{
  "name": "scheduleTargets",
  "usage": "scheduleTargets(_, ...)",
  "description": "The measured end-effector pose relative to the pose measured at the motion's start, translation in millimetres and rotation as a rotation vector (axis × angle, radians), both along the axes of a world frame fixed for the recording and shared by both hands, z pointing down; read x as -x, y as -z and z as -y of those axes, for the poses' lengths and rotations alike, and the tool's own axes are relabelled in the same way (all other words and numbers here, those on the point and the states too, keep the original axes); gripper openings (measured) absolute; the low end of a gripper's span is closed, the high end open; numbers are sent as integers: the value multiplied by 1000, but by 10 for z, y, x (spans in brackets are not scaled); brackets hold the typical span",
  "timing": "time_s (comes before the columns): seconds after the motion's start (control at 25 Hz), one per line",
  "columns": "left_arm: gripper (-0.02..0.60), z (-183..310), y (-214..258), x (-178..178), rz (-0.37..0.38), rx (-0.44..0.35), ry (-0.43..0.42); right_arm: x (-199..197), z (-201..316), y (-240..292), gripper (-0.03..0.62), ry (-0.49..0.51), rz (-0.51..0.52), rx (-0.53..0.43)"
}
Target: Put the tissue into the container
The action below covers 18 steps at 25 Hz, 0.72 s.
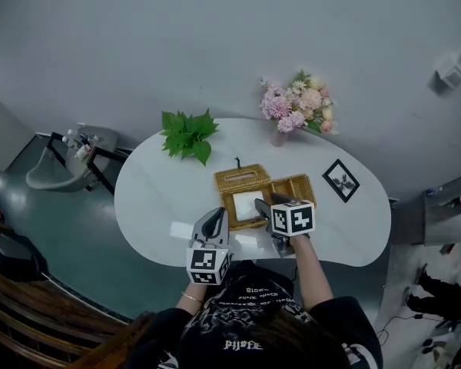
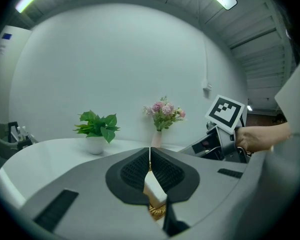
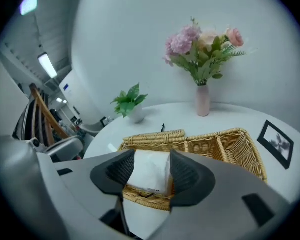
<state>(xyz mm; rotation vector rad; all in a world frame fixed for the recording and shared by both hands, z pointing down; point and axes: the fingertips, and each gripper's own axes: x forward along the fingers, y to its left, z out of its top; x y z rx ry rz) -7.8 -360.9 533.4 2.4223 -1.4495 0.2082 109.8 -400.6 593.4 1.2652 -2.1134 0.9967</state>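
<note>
Tabletop (image 1: 150, 194) white, wall (image 2: 115, 69) pale, left hand-held gripper (image 2: 150, 151) closed, right hand-held gripper (image 3: 151, 158) apart

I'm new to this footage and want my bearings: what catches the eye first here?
A wicker basket sits in the middle of the white table, a white tissue in its left compartment. The open right claw hangs just over that tissue, pads off it. Pink flowers stand at the table's far edge.

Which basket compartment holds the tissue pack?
The large compartment at the left end holds the tissue pack; the two smaller compartments toward the picture frame are empty.
</note>
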Motion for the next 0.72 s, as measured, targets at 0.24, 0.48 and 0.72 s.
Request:
scheduleTargets(0.24,26,-59,69,-29,-15,-14,-50,-96,-171,313,242,-86,10,-156)
scheduleTargets(0.48,26,-123,120,-12,-23,2,-66,-278,-409,432,84,-269,17,-288)
scheduleTargets(0.72,26,-249,78,-25,-12,5,-115,-330,-625,378,25,-361,13,-317)
